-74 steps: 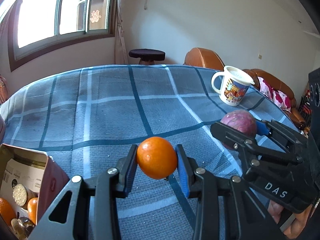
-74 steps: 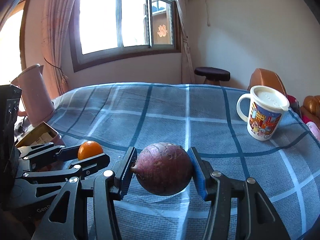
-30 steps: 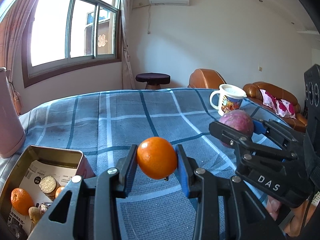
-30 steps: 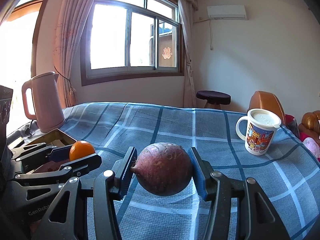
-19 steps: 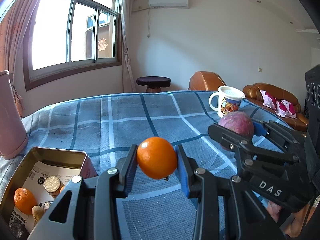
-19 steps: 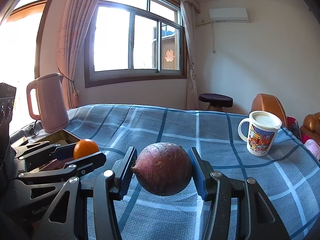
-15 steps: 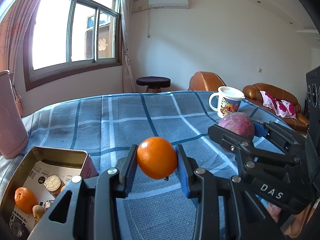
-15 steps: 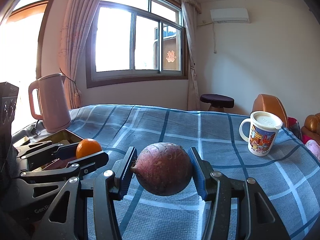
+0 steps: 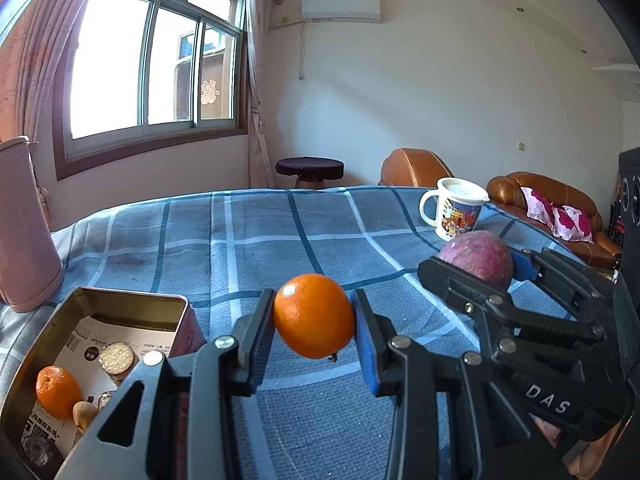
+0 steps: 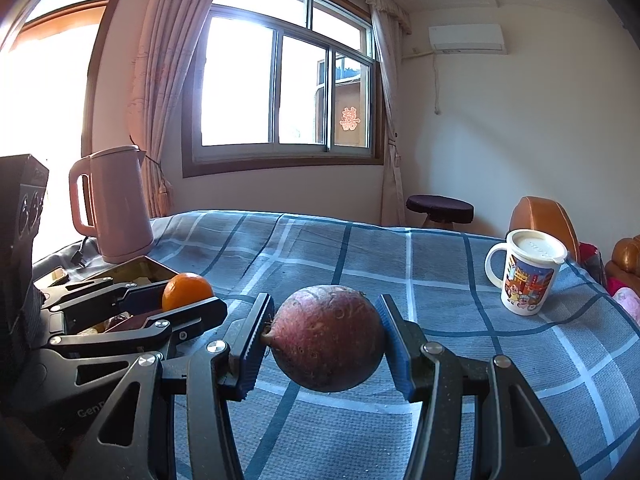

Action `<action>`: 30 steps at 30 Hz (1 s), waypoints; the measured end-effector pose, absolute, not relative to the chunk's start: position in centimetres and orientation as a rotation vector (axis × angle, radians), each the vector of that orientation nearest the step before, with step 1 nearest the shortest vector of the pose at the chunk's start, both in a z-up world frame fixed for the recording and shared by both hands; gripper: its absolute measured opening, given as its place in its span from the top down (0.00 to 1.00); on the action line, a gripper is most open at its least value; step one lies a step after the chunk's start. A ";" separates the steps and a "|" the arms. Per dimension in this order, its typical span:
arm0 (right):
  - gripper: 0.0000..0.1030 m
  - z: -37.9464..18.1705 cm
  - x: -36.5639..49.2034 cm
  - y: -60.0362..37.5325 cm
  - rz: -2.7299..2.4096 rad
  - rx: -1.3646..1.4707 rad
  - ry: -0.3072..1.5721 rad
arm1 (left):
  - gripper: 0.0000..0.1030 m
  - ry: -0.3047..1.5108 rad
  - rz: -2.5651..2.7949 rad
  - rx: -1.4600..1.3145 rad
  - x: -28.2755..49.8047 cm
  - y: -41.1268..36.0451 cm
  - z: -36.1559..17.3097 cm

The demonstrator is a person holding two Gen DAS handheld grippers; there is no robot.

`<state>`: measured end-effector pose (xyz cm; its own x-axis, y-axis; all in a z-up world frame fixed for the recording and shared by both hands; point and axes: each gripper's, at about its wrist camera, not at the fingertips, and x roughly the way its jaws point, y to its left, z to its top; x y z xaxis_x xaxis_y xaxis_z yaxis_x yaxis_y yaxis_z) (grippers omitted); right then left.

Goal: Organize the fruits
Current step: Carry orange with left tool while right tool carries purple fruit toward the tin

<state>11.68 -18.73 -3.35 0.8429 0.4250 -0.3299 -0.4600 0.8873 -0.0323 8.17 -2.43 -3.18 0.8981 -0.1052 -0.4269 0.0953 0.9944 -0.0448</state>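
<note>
Left hand-held gripper (image 9: 314, 334): clamped on the orange (image 9: 314, 316), blue pads pressing its two sides, fruit lifted clear of the blue plaid desk (image 9: 248, 240).
Right hand-held gripper (image 10: 323, 342): clamped on the purple-red fruit (image 10: 328, 338), pads at its widest girth, stubby tip pointing toward the left pad.
Orange, handling: judged light, with a smooth, slightly yielding rind; round, so it may roll out if the squeeze loosens. The hold across the middle looks sound.
Purple-red fruit, handling: judged heavier and firmer, its skin rough enough to give the pads purchase. It fills most of the span between the pads, so little margin is left.
Tin box (image 9: 120, 304): below and to the left of the left hand-held gripper, open, already holding a second orange (image 9: 58, 390) and a few small items I cannot identify.
Mug (image 10: 528, 276): ahead and to the right of the right hand-held gripper, well apart.
Kettle (image 10: 116, 208): beyond the tin, far left.
Placement care: judged best to lower each fruit in before easing the pads, since both would roll or bruise if dropped.
</note>
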 end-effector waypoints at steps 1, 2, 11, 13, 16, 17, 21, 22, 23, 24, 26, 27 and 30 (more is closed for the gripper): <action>0.47 -3.4 11.6 -18.7 0.470 -0.111 0.322 | 0.62 0.443 -0.104 -0.023 8.1 -2.4 -3.2; 0.47 -3.4 11.6 -18.7 0.470 -0.111 0.321 | 0.62 0.442 -0.104 -0.022 8.1 -2.4 -3.2; 0.47 -3.3 11.3 -18.4 0.476 -0.113 0.318 | 0.62 0.440 -0.095 -0.033 7.3 -1.6 -3.1; 0.47 -3.3 11.3 -18.3 0.479 -0.112 0.318 | 0.62 0.439 -0.092 -0.037 7.2 -1.3 -3.1; 0.47 -3.3 11.1 -18.1 0.484 -0.113 0.317 | 0.62 0.439 -0.088 -0.043 7.0 -0.9 -3.1; 0.47 -3.3 11.0 -18.0 0.486 -0.115 0.317 | 0.62 0.438 -0.087 -0.044 6.9 -0.8 -3.1; 0.47 -3.3 10.8 -17.5 0.497 -0.121 0.314 | 0.62 0.437 -0.081 -0.047 6.7 -0.5 -3.2; 0.47 -3.4 10.7 -17.4 0.499 -0.124 0.314 | 0.62 0.436 -0.079 -0.047 6.6 -0.3 -3.1; 0.47 -3.4 10.7 -17.3 0.500 -0.126 0.313 | 0.62 0.435 -0.077 -0.048 6.5 -0.2 -3.1; 0.47 -3.4 10.7 -17.3 0.503 -0.127 0.312 | 0.62 0.434 -0.075 -0.050 6.4 -0.1 -3.1; 0.47 -3.4 10.6 -17.1 0.508 -0.127 0.313 | 0.62 0.433 -0.073 -0.051 6.3 0.0 -3.1; 0.47 -3.4 10.6 -17.0 0.510 -0.126 0.314 | 0.62 0.432 -0.071 -0.052 6.2 0.1 -3.1; 0.47 -3.4 10.6 -16.8 0.520 -0.125 0.317 | 0.62 0.433 -0.066 -0.057 6.1 0.5 -3.1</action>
<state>10.56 -16.82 -3.39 0.8205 0.4679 -0.3282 -0.5062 0.8616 -0.0370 6.09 0.49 -3.14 0.9056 -0.0758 -0.4173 0.0513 0.9963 -0.0695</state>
